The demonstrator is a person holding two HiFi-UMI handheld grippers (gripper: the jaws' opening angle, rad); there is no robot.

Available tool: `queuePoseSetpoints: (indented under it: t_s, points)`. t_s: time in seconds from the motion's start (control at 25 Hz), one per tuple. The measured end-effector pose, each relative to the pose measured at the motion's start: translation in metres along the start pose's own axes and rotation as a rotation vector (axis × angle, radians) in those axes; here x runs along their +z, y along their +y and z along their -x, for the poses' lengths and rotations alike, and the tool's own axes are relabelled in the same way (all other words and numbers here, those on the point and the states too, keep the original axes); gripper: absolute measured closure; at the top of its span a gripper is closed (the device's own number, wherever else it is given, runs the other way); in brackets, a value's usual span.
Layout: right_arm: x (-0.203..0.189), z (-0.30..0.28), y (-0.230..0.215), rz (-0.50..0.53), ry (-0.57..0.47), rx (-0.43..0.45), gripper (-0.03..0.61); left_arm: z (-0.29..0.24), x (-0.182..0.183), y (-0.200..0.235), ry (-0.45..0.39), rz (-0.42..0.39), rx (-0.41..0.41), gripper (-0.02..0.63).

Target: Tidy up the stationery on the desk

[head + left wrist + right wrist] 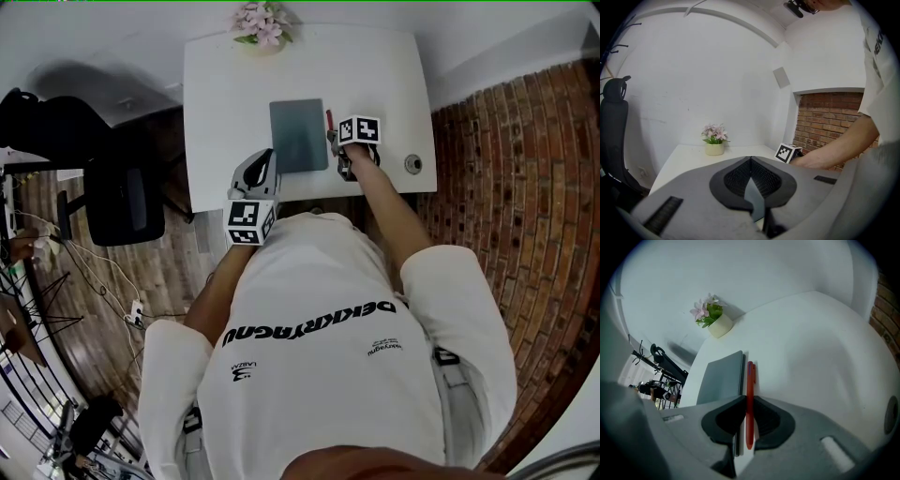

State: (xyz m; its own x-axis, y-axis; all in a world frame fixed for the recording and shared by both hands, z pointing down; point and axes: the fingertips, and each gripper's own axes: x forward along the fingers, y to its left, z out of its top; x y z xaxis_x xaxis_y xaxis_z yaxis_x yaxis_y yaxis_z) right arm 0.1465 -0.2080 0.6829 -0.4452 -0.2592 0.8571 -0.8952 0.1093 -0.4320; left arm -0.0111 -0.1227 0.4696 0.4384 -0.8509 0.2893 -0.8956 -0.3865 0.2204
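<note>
**Item 1: right tool** (pixel 747 404). The jaws are pinching the red pen (pixel 750 380) near its rear end, with the pads touching it on both sides. I read the tool as tipped steeply down toward the worktop (pixel 811 348).

**Item 2: red pen.** The barrel runs from the jaws toward 12 o'clock, parallel to the notebook's edge and just beside it. I cannot tell whether its far end rests on the worktop.

**Item 3: grey notebook** (pixel 722 378). It lies closed and flat in the middle of the worktop, at 9 o'clock of the pen.

**Item 4: left tool** (pixel 751 164). The jaws are pressed together with nothing in them. In the head view it sits at the worktop's near edge, at 7 o'clock of the notebook.

**Item 5: surroundings.**
- The flower pot (pixel 261 26) stands at the far edge, at 12 o'clock.
- A small round fitting (pixel 412 164) sits at 4 o'clock of the right tool, apart from the pen.
- An office chair (pixel 122 202) stands off the worktop at 9 o'clock.

**Handling note.** I judge the step in hand to be laying the pen alongside the notebook.
- I keep the barrel square to the notebook's edge.
- I lower it until it lies flat along its whole length.
- I spread the jaws only slightly, so the pen does not roll.
- I lift straight away without brushing the notebook.
- The left tool stays clear.
</note>
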Motion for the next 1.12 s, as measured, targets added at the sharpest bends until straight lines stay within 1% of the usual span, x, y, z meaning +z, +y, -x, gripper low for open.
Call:
queuePoseSetpoints:
  t_s: [0.12,0.28,0.48,0.6,0.72,0.84,1.12]
  points:
    - [-0.004,-0.003,-0.001,-0.013,0.003,-0.013,0.526,0.001,-0.002,0.002,0.004,0.004,0.001,0.615]
    - [-0.005,-0.003,-0.002,-0.067,0.001,-0.018,0.526,0.002,-0.003,0.003,0.002,0.018,0.002,0.615]
    - [-0.006,-0.004,0.000,-0.027,0.017,-0.036,0.522,0.004,-0.004,0.004,0.003,0.025,0.001,0.615]
    - [-0.006,-0.005,0.002,-0.029,0.018,-0.035,0.505,0.005,-0.004,0.005,0.003,0.030,0.000,0.615]
    - [-0.006,-0.003,0.000,-0.033,0.012,-0.042,0.504,0.007,-0.005,0.007,0.002,0.030,-0.001,0.615]
    - [-0.003,0.004,-0.002,-0.034,-0.015,-0.047,0.502,0.009,-0.005,0.007,0.002,0.028,-0.008,0.616]
    - [0.014,0.035,0.000,-0.047,-0.120,-0.010,0.502,0.010,0.000,0.005,0.000,0.009,-0.023,0.615]
